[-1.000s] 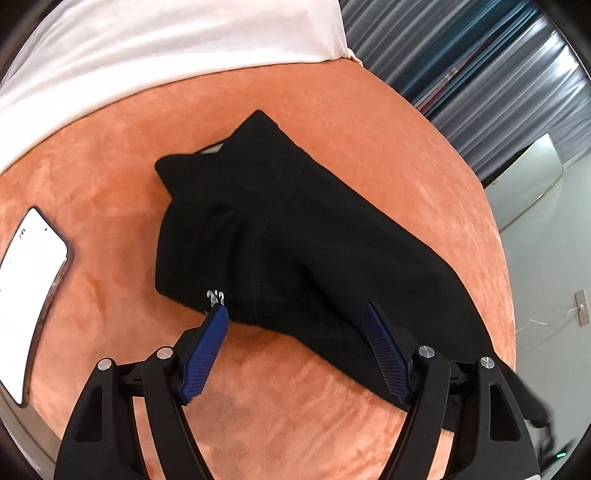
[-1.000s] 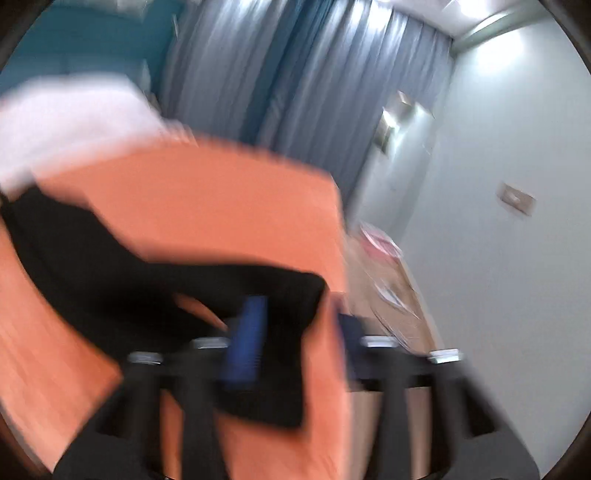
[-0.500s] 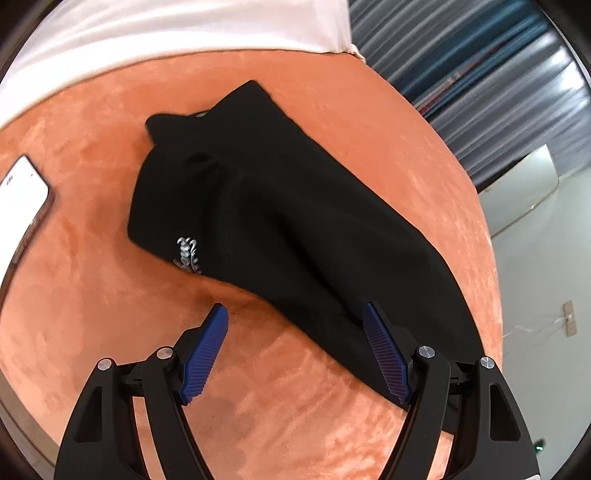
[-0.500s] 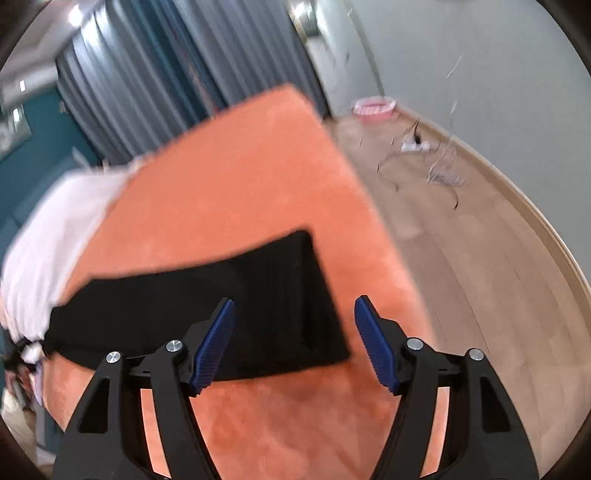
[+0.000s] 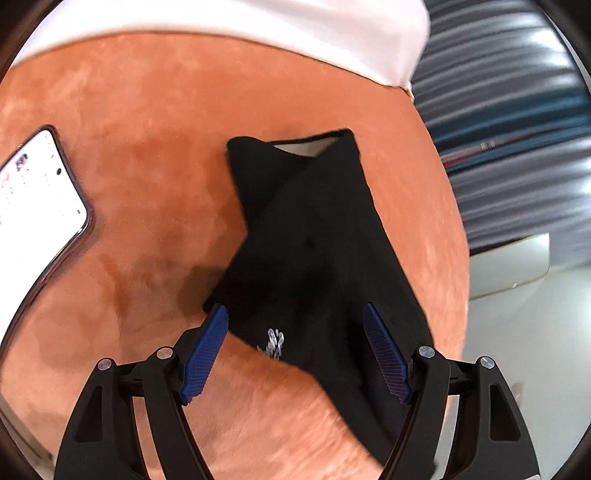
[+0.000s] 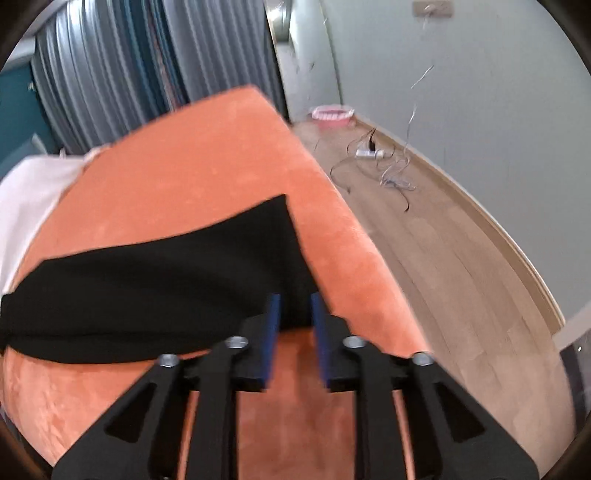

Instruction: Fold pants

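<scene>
On the orange blanket (image 5: 155, 206) lie the black pants (image 5: 314, 251), folded lengthwise into a long strip; this cloth serves as the landmark for all else. In the left wrist view the waist end of the pants is the far end, with a pale inner label showing at its opening, and a small white logo (image 5: 271, 341) sits at the pants' near edge. The left gripper (image 5: 295, 332) hangs over that near edge with its jaws wide apart, the logo between them, the blue pads (image 5: 205, 354) not pressing the fabric. Left of the pants, well apart, a phone (image 5: 37, 188) lies with its screen lit. Beyond the pants' waist end is a white sheet (image 5: 221, 26). In the right wrist view the right gripper (image 6: 295, 314) sits at the pants' (image 6: 155, 288) hem corner, its jaws narrow, with black fabric between the pads; whether they pinch it I cannot tell. Right of that corner the blanket drops to a wooden floor (image 6: 443, 266).
</scene>
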A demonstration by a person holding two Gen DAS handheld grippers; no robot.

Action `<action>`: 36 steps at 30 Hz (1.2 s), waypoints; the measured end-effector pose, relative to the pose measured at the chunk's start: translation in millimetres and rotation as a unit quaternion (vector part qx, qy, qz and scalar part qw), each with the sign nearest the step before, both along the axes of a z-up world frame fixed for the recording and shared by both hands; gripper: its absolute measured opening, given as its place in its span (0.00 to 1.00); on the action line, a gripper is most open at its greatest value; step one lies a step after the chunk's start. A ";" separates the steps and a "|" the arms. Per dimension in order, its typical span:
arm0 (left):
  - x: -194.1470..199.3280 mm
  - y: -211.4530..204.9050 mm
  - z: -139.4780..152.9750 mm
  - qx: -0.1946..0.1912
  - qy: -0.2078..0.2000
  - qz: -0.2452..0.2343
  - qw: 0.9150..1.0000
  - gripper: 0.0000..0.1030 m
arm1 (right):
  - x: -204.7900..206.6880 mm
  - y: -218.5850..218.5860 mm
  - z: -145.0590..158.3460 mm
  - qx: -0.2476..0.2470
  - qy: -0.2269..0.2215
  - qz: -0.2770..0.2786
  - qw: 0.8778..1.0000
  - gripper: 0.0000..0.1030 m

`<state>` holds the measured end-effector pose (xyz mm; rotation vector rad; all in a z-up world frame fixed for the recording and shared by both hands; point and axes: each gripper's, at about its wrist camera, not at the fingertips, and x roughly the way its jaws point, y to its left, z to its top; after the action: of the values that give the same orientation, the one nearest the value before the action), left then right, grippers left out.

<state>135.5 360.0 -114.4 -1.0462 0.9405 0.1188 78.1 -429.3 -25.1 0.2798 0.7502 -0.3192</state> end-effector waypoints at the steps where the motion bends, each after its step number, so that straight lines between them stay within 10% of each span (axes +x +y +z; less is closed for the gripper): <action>1: 3.0 5.5 -1.7 -0.005 0.003 0.006 1.000 0.71 | -3.9 9.0 -1.3 -0.003 -0.004 0.009 1.000 0.41; 9: 18.4 34.5 -22.2 -0.109 0.056 0.018 0.992 0.68 | -21.7 129.3 -9.0 0.011 0.011 0.120 0.993 0.41; 13: 42.3 28.9 -14.0 -0.073 0.074 -0.055 0.993 0.17 | -7.0 171.7 1.5 0.022 0.014 0.162 0.986 0.41; 17: 66.8 22.5 32.2 -0.005 0.018 -0.130 0.991 0.06 | 13.7 216.0 0.9 0.001 0.019 0.201 0.979 0.41; 19: 77.0 9.9 96.0 0.107 -0.077 -0.189 0.973 0.06 | 29.9 224.8 0.5 0.005 0.016 0.212 0.977 0.41; 22: 62.1 -17.2 146.8 0.240 -0.172 -0.269 0.917 0.08 | 35.3 232.0 7.1 0.007 0.009 0.222 0.975 0.42; 25: 59.9 -11.1 99.1 0.313 -0.088 -0.283 0.902 0.12 | 36.6 234.0 -3.1 0.010 0.015 0.220 0.975 0.54; 28: 57.5 16.6 26.7 0.340 0.038 -0.247 0.907 0.04 | 42.2 244.2 -12.2 0.013 0.037 0.229 0.973 0.54; 32: 19.5 44.3 30.5 0.279 -0.002 -0.188 0.942 0.05 | 51.8 282.1 3.7 -0.034 0.032 0.294 0.955 0.55; 36: -12.4 38.0 51.0 0.197 -0.039 -0.153 0.968 0.49 | 76.0 345.3 8.7 -0.083 0.019 0.390 0.917 0.56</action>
<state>123.1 398.0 -63.4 -0.5273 0.9480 0.0062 154.1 -84.0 -16.4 -0.1986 0.8089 0.3729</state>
